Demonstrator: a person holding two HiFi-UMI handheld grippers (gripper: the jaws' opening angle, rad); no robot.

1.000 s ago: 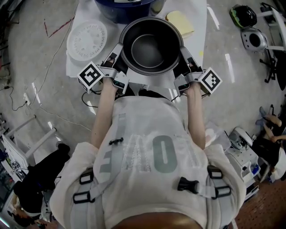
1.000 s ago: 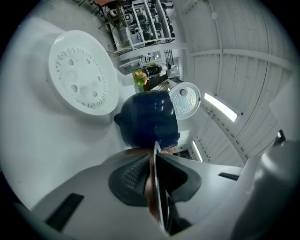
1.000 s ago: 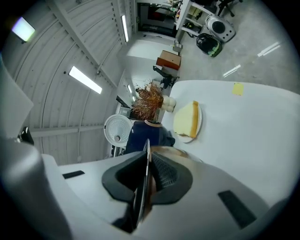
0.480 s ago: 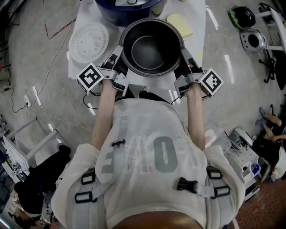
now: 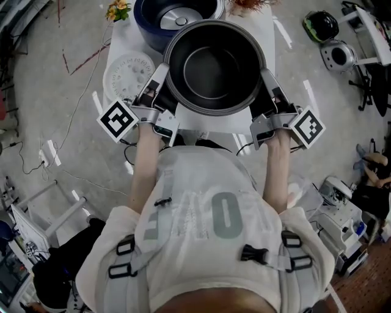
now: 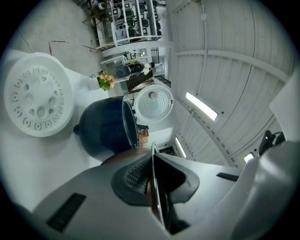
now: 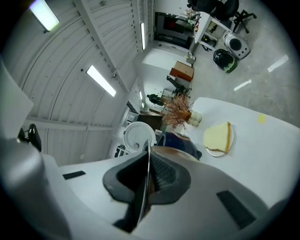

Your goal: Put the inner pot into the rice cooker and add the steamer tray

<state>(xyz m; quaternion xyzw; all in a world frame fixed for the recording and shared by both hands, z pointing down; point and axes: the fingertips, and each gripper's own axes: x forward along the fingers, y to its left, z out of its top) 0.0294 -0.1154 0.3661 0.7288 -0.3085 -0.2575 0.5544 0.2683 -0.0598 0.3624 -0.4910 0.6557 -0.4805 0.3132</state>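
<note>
The dark metal inner pot (image 5: 215, 66) hangs in the air, held level between both grippers. My left gripper (image 5: 160, 85) is shut on the pot's left rim (image 6: 153, 187), and my right gripper (image 5: 270, 92) is shut on its right rim (image 7: 144, 183). The thin rim runs edge-on between each pair of pads. Beyond the pot stands the dark blue rice cooker (image 5: 160, 15) with its lid up (image 6: 153, 104); the cooker body (image 6: 105, 129) shows in the left gripper view too. The round white steamer tray (image 5: 127, 76) lies flat on the table, left of the pot (image 6: 37, 96).
The white table (image 5: 119, 36) carries a plate with a yellow sponge-like piece (image 7: 219, 138), a dried-plant vase (image 7: 180, 111) and a small flower pot (image 5: 118, 8). Cables cross the floor at left (image 5: 36, 156). Helmets and gear lie at the right (image 5: 322, 24).
Both grippers have risen with the inner pot, which now looks larger and closer to the head camera and covers more of the cooker behind it.
</note>
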